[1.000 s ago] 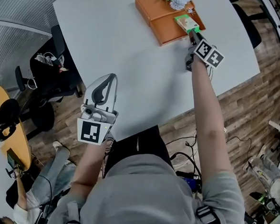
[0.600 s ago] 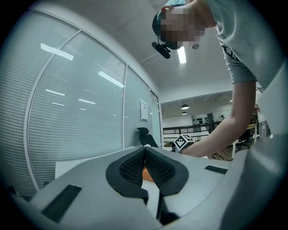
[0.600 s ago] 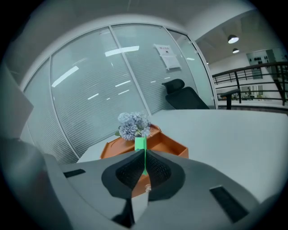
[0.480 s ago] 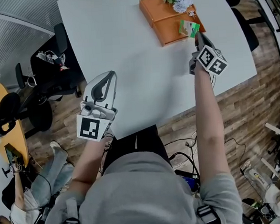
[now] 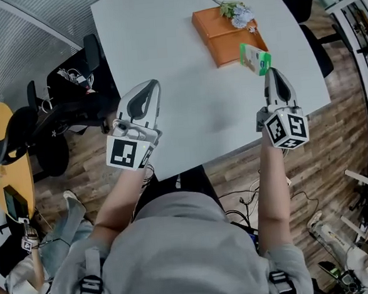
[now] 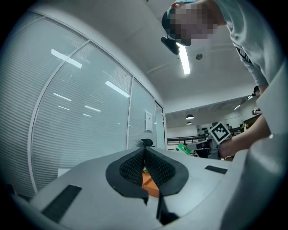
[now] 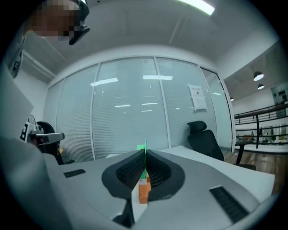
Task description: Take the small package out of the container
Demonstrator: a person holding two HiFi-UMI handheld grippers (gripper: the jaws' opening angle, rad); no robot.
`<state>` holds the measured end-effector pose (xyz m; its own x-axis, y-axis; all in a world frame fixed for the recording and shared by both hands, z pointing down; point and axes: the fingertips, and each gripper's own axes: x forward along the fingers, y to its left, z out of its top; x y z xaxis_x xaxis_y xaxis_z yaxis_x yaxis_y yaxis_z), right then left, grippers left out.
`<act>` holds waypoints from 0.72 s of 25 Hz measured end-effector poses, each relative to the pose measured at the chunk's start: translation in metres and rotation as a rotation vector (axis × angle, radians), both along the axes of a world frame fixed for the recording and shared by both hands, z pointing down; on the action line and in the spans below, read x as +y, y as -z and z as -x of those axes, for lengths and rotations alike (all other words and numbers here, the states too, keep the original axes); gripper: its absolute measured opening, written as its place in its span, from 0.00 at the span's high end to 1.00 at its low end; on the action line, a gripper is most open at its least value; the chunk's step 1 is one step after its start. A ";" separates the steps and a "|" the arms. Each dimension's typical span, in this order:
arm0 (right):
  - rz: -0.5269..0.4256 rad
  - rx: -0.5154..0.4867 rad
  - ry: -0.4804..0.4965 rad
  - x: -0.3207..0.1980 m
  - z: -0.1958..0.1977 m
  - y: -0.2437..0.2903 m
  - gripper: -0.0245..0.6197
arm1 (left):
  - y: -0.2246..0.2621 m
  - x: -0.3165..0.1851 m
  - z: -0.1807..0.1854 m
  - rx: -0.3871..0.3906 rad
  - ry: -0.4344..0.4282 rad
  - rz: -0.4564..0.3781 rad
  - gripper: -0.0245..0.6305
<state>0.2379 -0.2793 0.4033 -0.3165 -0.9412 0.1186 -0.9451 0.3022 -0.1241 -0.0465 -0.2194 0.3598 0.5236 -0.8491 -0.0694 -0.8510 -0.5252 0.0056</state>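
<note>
My right gripper (image 5: 272, 74) is shut on the small green package (image 5: 255, 58), which hangs in the air past the near right corner of the orange container (image 5: 225, 30). In the right gripper view the package (image 7: 143, 150) shows as a thin green edge pinched between the jaws, with the container (image 7: 143, 191) seen below it. My left gripper (image 5: 145, 91) hovers over the near left part of the white table (image 5: 166, 69), shut and holding nothing. Its closed jaws (image 6: 145, 155) frame a sliver of the container (image 6: 150, 183).
A sprig of artificial flowers (image 5: 236, 11) lies across the container's far end. Office chairs (image 5: 74, 110) stand left of the table and another chair (image 5: 299, 3) at its far right. The table's near edge runs just beyond both grippers.
The right gripper closed on the green package in the container, then lifted it up and back toward me, clear of the container. The left gripper stayed about where it was.
</note>
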 end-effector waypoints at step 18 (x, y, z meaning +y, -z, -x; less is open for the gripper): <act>-0.181 0.055 0.005 0.147 0.057 0.112 0.89 | 0.050 0.044 0.022 0.061 -0.044 -0.063 0.93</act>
<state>0.1807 -0.1325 0.2912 -0.3190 -0.9471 -0.0354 -0.9474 0.3197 -0.0149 -0.0683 -0.1755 0.3097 0.5535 -0.8184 -0.1543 -0.8262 -0.5630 0.0223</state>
